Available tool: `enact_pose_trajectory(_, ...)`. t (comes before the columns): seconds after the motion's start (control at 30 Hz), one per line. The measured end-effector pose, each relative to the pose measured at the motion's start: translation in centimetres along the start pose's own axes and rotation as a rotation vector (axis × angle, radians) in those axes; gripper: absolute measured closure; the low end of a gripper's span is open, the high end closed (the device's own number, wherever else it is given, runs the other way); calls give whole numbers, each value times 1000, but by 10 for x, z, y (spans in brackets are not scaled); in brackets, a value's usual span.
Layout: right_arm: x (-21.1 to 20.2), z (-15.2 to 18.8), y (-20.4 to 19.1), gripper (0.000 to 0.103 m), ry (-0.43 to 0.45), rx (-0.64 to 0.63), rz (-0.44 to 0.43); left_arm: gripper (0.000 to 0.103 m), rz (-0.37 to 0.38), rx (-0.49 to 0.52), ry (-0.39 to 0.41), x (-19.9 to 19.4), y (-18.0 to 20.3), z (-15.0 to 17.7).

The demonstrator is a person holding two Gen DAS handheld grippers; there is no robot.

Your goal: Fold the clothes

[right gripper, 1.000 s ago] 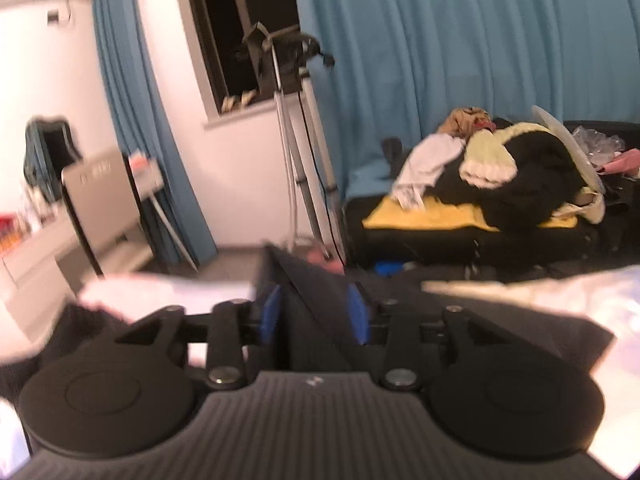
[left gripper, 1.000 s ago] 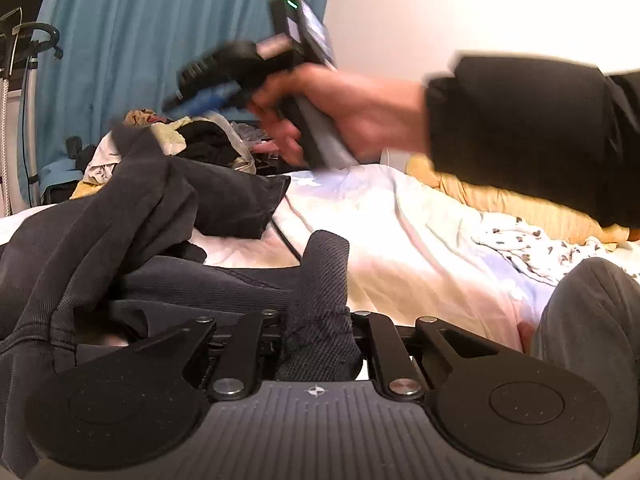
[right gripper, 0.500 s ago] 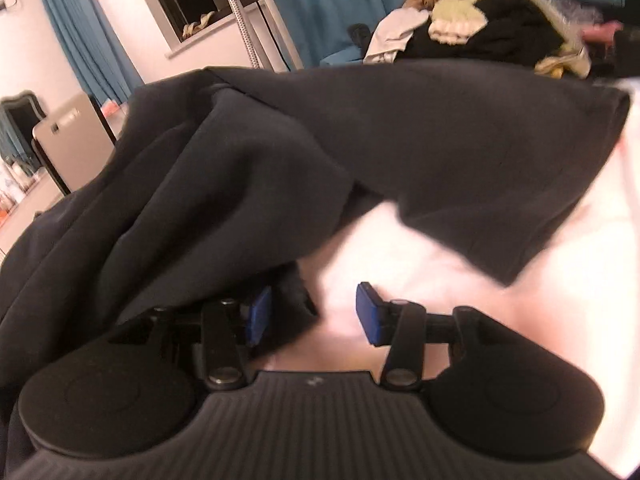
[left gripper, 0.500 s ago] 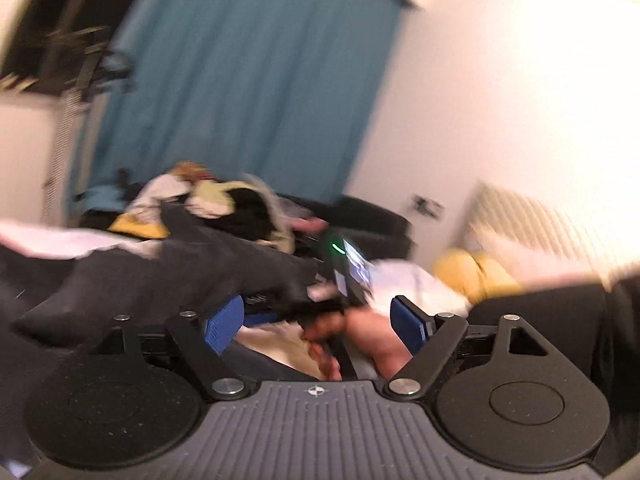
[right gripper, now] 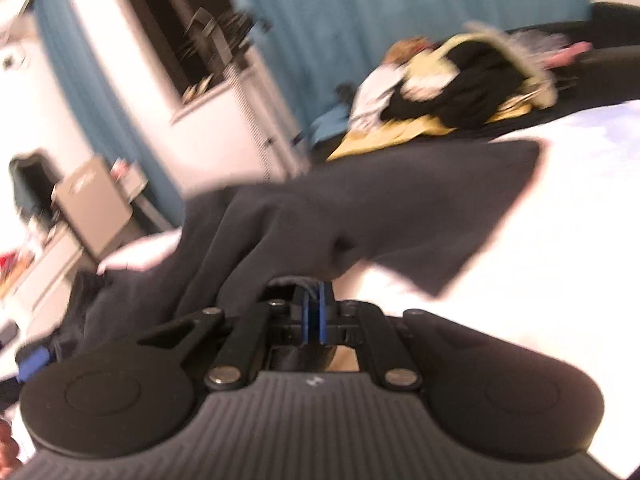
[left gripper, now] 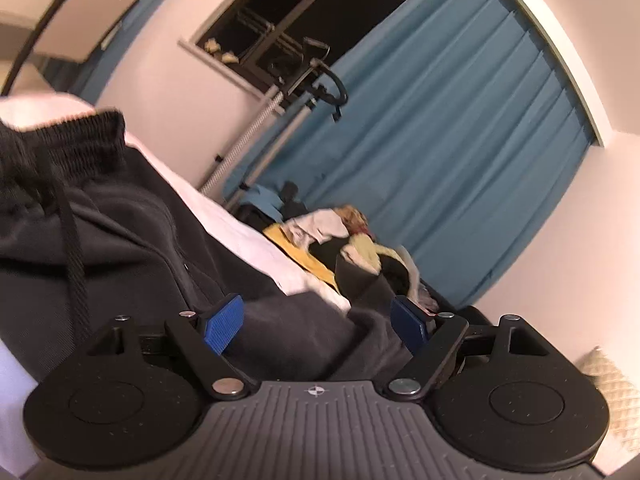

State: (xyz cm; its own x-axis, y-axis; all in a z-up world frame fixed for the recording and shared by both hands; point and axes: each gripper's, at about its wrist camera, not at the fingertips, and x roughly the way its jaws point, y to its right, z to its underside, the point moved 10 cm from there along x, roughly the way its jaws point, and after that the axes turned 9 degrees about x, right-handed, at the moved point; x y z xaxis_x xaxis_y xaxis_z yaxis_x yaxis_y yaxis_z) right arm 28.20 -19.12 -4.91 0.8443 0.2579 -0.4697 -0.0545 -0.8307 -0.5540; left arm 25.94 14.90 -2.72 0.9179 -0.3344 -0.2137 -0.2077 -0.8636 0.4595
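A dark grey garment [left gripper: 132, 240] with a ribbed waistband [left gripper: 64, 148] and a black drawstring [left gripper: 74, 248] lies across the white bed [left gripper: 248, 240]. My left gripper [left gripper: 316, 322] hovers just above its cloth and is open, blue pads [left gripper: 222, 324] wide apart, with nothing pinched. In the blurred right wrist view the same garment [right gripper: 360, 208] stretches out from my right gripper [right gripper: 313, 304]. That gripper is shut, its blue pads nearly touching, with a fold of the dark cloth bunched over its tips.
A pile of mixed clothes [left gripper: 352, 240] lies on a dark seat beyond the bed, also in the right wrist view [right gripper: 460, 80]. Behind hang blue curtains [left gripper: 440, 140], with a metal stand [left gripper: 280, 108] by the dark window. A chair and desk [right gripper: 92, 200] stand at the left.
My left gripper let go of the dark cloth, opened and swung left over the garment. My right gripper closed from open onto a fold of the garment.
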Motion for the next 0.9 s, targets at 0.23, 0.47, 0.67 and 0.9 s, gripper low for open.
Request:
enact_pose_trajectory(0.23, -127, -73, 89, 97, 304, 151, 162, 20, -66, 37, -21, 4, 4, 5)
enact_pose_trajectory(0.47, -195, -70, 242, 97, 474, 296, 464, 20, -191, 72, -50, -4, 4, 12)
enact_pose_trajectory(0.67, -174, -16, 309, 87, 272, 585, 517, 18, -274, 14, -56, -24, 1, 16)
enact_pose_trajectory(0.9, -190, -35, 287, 50, 362, 357, 564, 15, -342, -64, -29, -66, -6, 18)
